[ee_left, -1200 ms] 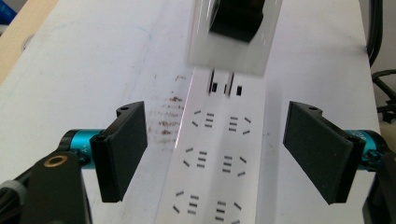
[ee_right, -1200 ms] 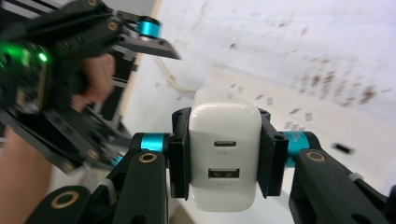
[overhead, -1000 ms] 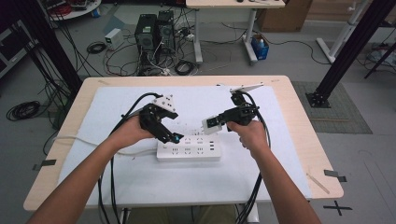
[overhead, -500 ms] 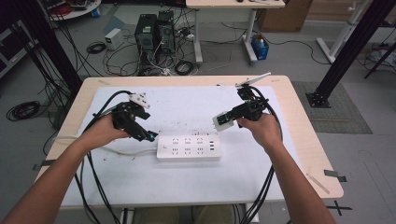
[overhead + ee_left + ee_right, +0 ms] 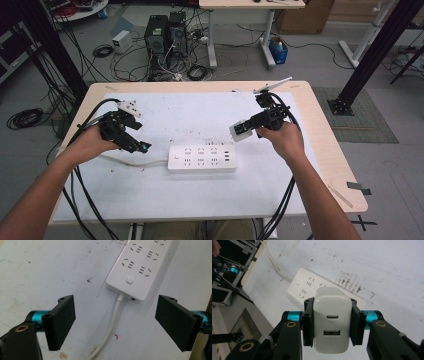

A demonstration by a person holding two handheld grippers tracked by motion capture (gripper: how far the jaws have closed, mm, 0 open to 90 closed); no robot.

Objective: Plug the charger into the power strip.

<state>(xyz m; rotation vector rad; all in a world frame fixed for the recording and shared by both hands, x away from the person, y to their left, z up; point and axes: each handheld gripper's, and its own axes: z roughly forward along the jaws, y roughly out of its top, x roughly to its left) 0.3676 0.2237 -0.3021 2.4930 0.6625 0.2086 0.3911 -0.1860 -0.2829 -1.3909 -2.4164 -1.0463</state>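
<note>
A white power strip (image 5: 201, 158) lies in the middle of the white table top, its cord (image 5: 111, 327) running off to the left. In the right gripper view the strip (image 5: 305, 286) lies below and beyond a white USB charger (image 5: 332, 320). My right gripper (image 5: 332, 322) is shut on that charger, its two ports facing the camera. In the high view the right gripper (image 5: 241, 130) holds the charger (image 5: 239, 130) above the table, up and right of the strip. My left gripper (image 5: 138, 146) hovers left of the strip, open and empty; its jaws (image 5: 116, 323) frame the strip's switch end (image 5: 136, 272).
The table's white mat (image 5: 165, 200) is stained near the strip. Black cables (image 5: 85, 195) trail from both grippers over the front edge. A thin white stick (image 5: 272, 86) lies at the back right. Computers and wiring sit on the floor behind the table.
My left gripper has drawn away to the left from the power strip. My right gripper, holding the charger, has lifted and moved right, away from the strip.
</note>
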